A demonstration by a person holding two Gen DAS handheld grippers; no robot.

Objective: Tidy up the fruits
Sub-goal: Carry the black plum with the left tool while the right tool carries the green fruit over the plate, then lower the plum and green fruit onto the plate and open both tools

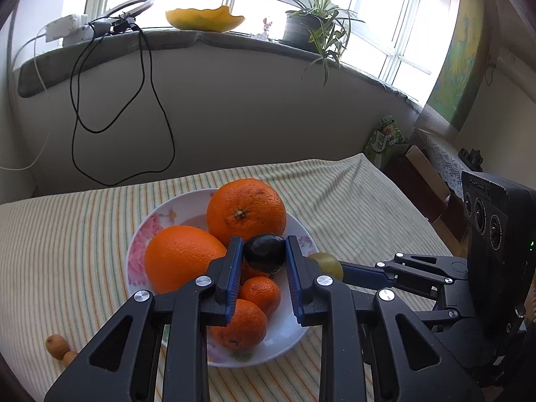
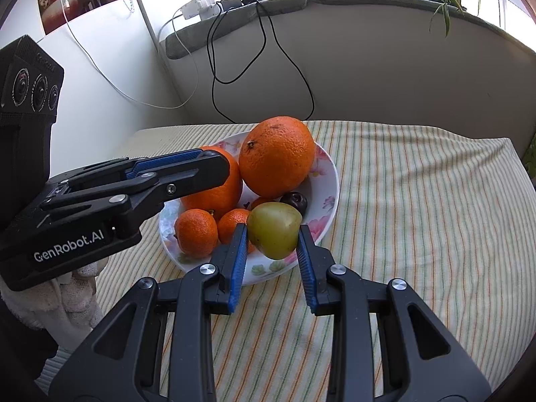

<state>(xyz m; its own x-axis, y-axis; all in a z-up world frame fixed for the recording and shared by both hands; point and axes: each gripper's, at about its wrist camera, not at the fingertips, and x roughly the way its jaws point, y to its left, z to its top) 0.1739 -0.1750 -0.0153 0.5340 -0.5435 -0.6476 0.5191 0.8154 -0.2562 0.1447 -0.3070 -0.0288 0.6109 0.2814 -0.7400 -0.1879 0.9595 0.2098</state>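
Observation:
A floral white plate (image 1: 174,207) (image 2: 330,181) on the striped tablecloth holds two big oranges (image 1: 246,212) (image 2: 276,155) and several small mandarins (image 1: 259,293) (image 2: 196,232). My left gripper (image 1: 264,249) is shut on a dark plum (image 1: 264,253), which it holds over the plate; the plum also shows in the right wrist view (image 2: 296,201). My right gripper (image 2: 272,236) is shut on a yellow-green fruit (image 2: 274,229) at the plate's near rim; that fruit shows in the left wrist view (image 1: 328,263).
Two small brown fruits (image 1: 60,348) lie on the cloth at the left. The striped tablecloth (image 2: 418,217) spreads to the right of the plate. Black cables (image 1: 147,107) hang from the windowsill, where a yellow bowl (image 1: 204,18) and a potted plant (image 1: 311,23) stand.

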